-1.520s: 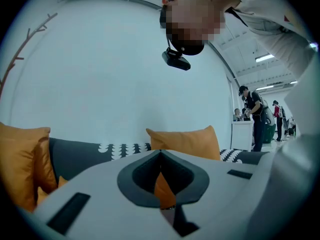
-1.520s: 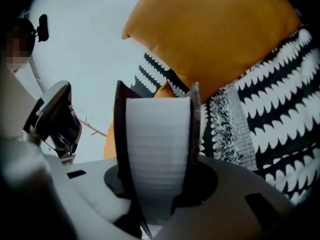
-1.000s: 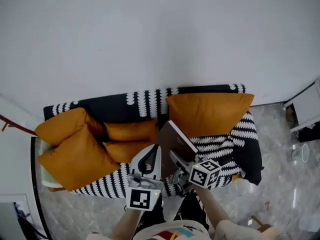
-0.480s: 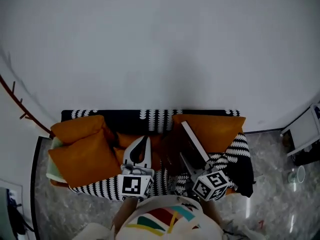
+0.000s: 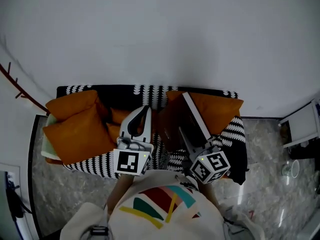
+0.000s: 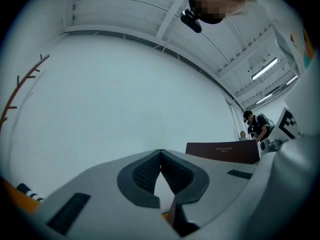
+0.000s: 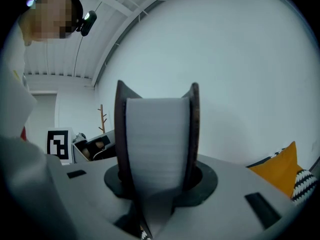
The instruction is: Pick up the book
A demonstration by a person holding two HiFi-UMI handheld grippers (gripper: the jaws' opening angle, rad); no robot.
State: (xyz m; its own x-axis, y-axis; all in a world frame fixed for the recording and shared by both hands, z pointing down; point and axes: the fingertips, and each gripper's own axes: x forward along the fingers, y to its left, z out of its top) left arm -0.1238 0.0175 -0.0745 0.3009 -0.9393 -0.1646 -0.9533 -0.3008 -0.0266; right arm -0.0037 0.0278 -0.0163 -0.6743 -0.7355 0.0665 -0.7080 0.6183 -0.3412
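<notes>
A thick book (image 5: 194, 120) with dark brown covers and a white page block hangs above the sofa, clear of the cushions. My right gripper (image 5: 192, 143) is shut on its lower end. In the right gripper view the book (image 7: 157, 134) stands upright between the two pads of my right gripper (image 7: 157, 180), page edge toward the camera. My left gripper (image 5: 144, 110) is held just left of the book, its tips together and nothing in them. In the left gripper view the pads of my left gripper (image 6: 161, 155) meet at the tip, and the book (image 6: 222, 152) shows to the right.
Below lies a sofa (image 5: 235, 129) under a black-and-white patterned cover, with orange cushions (image 5: 77, 129) at left and another orange cushion (image 5: 222, 109) at right. A pale wall fills the background. A white cabinet (image 5: 302, 126) stands at right on the marble floor (image 5: 270, 184). A person (image 6: 257, 126) stands far off.
Both grippers have risen. The book has come up off the sofa with the right gripper and turned more onto its edge. The left gripper stays shut beside it.
</notes>
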